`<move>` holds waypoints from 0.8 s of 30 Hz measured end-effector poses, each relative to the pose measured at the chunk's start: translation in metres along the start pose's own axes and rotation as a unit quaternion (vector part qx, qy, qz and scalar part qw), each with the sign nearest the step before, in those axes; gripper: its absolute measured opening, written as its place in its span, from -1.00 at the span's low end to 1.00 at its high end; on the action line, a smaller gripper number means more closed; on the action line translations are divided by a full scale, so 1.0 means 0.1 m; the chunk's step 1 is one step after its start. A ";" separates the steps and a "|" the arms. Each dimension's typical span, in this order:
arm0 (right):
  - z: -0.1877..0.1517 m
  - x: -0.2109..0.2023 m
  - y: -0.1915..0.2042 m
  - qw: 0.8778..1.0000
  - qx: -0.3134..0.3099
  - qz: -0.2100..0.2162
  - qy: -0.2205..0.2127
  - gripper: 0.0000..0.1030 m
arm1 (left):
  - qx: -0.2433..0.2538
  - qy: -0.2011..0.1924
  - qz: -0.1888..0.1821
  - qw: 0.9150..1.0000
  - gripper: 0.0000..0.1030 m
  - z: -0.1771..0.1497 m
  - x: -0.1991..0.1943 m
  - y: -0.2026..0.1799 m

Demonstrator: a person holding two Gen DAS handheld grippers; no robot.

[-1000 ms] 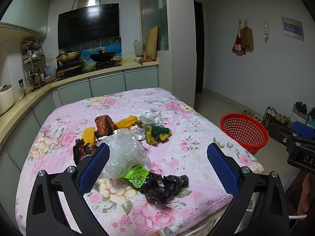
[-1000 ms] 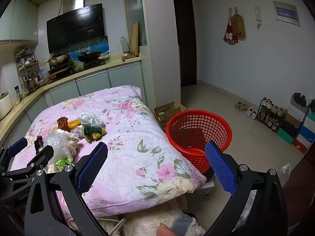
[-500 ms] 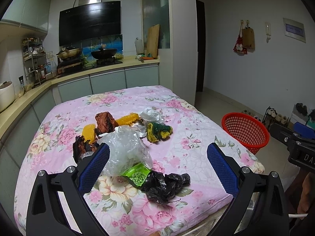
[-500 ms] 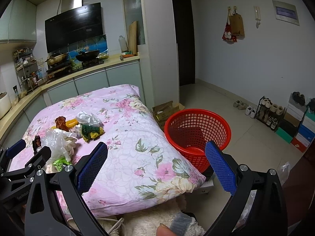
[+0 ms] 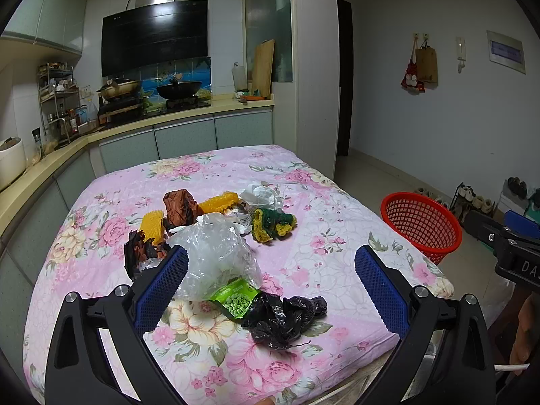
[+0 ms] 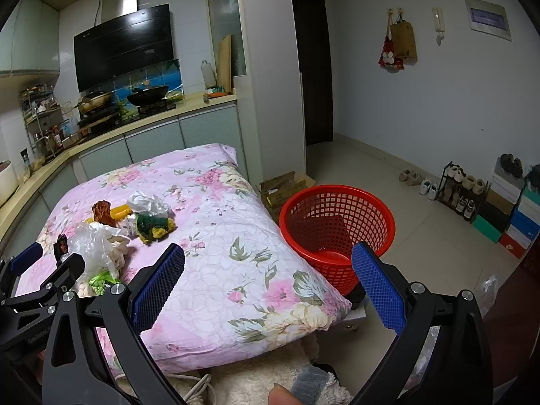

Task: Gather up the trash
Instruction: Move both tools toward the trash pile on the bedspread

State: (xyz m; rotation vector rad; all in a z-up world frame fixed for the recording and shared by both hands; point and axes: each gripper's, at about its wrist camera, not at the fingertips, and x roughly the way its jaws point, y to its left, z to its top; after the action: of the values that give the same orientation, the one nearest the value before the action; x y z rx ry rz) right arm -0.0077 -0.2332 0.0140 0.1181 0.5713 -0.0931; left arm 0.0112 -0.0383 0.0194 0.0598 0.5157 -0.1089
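Trash lies heaped mid-quilt (image 5: pixel 209 175): black bag (image 5: pixel 287 314) nearest me, green pea packet (image 5: pixel 236 300) touching it at its ten o'clock, clear bag (image 5: pixel 216 256) behind. My left gripper (image 5: pixel 270 290) hangs wide apart and empty over them, I judge to straddle the bag. My right gripper (image 6: pixel 268 287), equally spread, faces the red basket (image 6: pixel 337 233) at two o'clock on the floor, ready for drops.

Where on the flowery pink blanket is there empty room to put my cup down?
The pink floral blanket is bare on the side nearest the red mesh basket, and along its far edge by the kitchen cabinets. The crowded part runs from the crumpled black plastic bag past the clear plastic bag to the brown wrapper.
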 end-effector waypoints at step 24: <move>0.17 0.23 -0.12 1.000 0.006 -0.027 -0.003 0.87 | 0.003 0.006 0.010 1.000 0.86 0.16 0.21 0.05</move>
State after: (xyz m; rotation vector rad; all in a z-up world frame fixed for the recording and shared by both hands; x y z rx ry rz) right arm 0.0194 -0.2486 0.0145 0.1152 0.5683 -0.1489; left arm 0.0375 -0.0363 0.0230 0.0718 0.5270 -0.0902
